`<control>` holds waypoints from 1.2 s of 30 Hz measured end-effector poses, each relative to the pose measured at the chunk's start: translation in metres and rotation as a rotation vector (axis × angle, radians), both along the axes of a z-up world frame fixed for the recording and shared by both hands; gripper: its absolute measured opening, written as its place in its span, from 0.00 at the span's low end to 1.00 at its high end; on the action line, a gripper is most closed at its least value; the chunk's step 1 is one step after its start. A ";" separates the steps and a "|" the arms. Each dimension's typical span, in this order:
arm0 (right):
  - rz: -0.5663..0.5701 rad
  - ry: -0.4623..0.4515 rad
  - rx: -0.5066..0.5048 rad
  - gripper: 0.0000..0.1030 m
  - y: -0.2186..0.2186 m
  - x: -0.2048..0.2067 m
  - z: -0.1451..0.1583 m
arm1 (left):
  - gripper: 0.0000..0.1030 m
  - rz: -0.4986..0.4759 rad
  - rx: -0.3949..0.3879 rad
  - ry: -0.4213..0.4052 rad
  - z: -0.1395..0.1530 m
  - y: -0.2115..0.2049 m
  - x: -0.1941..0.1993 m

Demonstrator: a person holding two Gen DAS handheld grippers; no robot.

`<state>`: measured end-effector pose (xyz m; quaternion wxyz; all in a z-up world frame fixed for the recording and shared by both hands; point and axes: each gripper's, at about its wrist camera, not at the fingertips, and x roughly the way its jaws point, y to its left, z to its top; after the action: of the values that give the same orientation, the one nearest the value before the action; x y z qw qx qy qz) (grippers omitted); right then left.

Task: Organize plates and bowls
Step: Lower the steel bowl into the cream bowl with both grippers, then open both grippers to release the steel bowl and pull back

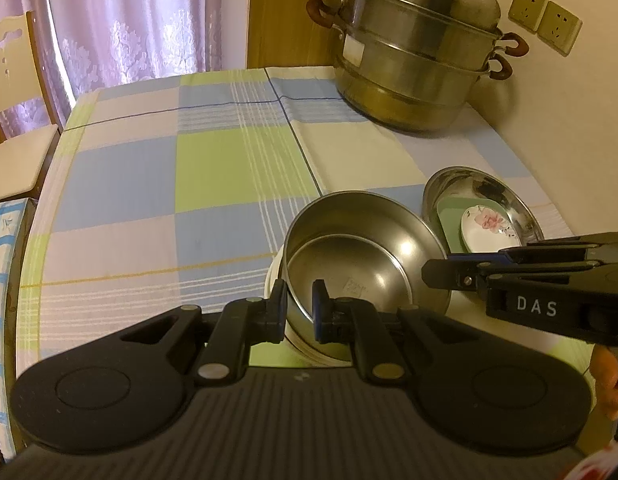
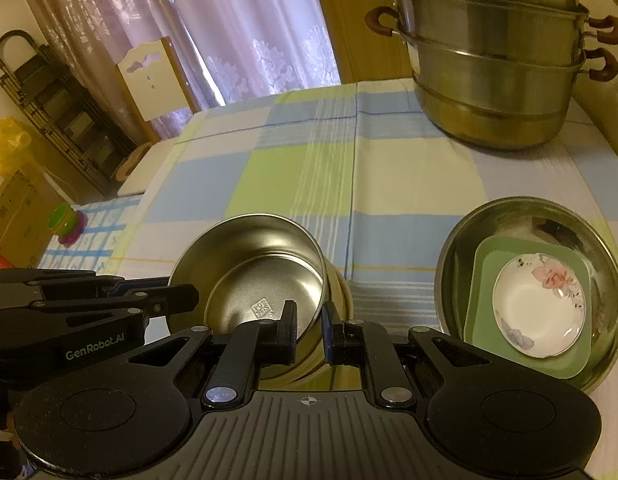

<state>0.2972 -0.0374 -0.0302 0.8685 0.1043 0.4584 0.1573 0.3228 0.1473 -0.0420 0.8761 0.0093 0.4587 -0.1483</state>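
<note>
A steel bowl [image 1: 365, 256] [image 2: 261, 268] with a stamped mark on its bottom sits nested in a cream-white bowl [image 1: 272, 280] [image 2: 341, 292] on the checked tablecloth. My left gripper [image 1: 300, 296] [image 2: 191, 294] is shut on the steel bowl's near-left rim, one finger inside and one outside. My right gripper [image 2: 309, 314] [image 1: 429, 276] is shut on the opposite rim in the same way. To the right stands a wide steel basin [image 1: 517, 208] [image 2: 461, 240]. A green square plate [image 1: 449, 216] [image 2: 485, 292] lies in it, with a small white floral dish [image 1: 485, 228] [image 2: 537, 308] on top.
A tall stacked steel steamer pot [image 1: 413, 60] [image 2: 493, 64] stands at the back right of the table [image 1: 213, 160] by the wall. A white chair [image 1: 17, 148] [image 2: 149, 80] and a curtain lie beyond the left and far edges. Toy cups [image 2: 67, 224] sit on a blue-patterned box at the left.
</note>
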 end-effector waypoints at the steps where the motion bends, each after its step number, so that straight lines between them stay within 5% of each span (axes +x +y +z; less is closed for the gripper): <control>1: -0.004 0.002 -0.002 0.13 0.000 0.000 -0.001 | 0.12 0.001 -0.003 0.000 0.000 0.000 0.000; 9: -0.025 0.011 -0.001 0.14 -0.001 0.001 -0.001 | 0.12 0.017 -0.004 -0.010 0.002 0.001 -0.002; 11: -0.032 0.002 -0.012 0.20 -0.002 -0.001 0.000 | 0.12 0.022 -0.006 -0.016 0.005 0.002 -0.004; 13: -0.041 -0.009 -0.015 0.43 -0.003 -0.005 0.002 | 0.13 0.026 -0.008 -0.025 0.008 0.003 -0.007; 14: -0.046 -0.015 -0.009 0.46 -0.004 -0.007 0.003 | 0.13 0.029 -0.010 -0.030 0.011 0.003 -0.009; 36: 0.002 -0.039 0.045 0.51 -0.026 -0.093 0.024 | 0.14 0.107 -0.010 -0.006 0.033 0.012 -0.111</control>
<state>0.2040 -0.0631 -0.0065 0.8745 0.1204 0.4379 0.1705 0.2114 0.1594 -0.0089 0.8842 -0.0193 0.4550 -0.1035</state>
